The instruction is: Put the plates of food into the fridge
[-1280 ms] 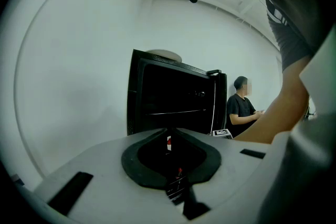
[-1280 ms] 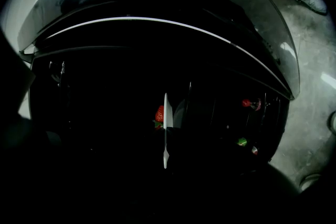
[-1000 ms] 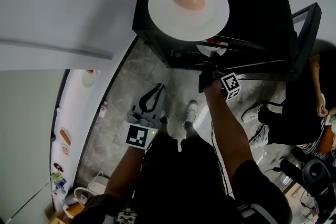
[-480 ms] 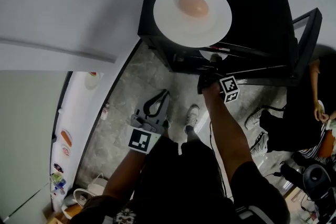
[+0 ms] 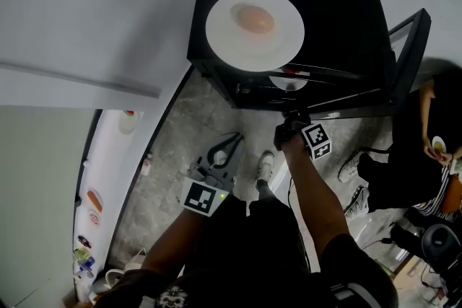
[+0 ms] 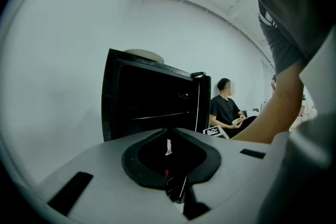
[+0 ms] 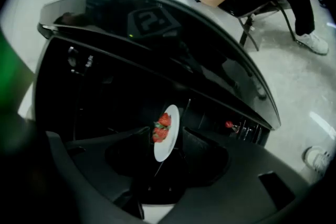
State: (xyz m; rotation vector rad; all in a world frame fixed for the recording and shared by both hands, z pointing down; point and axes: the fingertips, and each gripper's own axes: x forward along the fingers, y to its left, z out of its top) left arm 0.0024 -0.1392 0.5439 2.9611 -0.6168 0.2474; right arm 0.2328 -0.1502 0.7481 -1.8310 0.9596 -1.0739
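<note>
A black mini fridge (image 5: 339,3) stands open in front of me. On its top sits a white plate with a brown bun (image 5: 253,29). A second white plate (image 5: 291,82) lies on a shelf inside; in the right gripper view it is the plate of strawberries (image 7: 167,132). My right gripper (image 5: 292,117) (image 7: 170,141) hangs just outside the opening. Its jaws have just been opening and now stand open, with the plate seen between them and untouched. My left gripper (image 5: 235,141) (image 6: 168,136) is held low over the floor, shut and empty, facing the fridge (image 6: 149,102).
The fridge door (image 5: 406,58) stands open to the right, with a small red item (image 7: 229,125) in its rack. A person (image 5: 408,162) (image 6: 227,107) sits on a chair right of the fridge. A white surface (image 5: 79,32) runs along the left. My own feet (image 5: 265,164) stand on grey floor.
The right gripper has let go of the strawberry plate and drawn back out of the fridge opening. The left gripper has shifted slightly toward the fridge.
</note>
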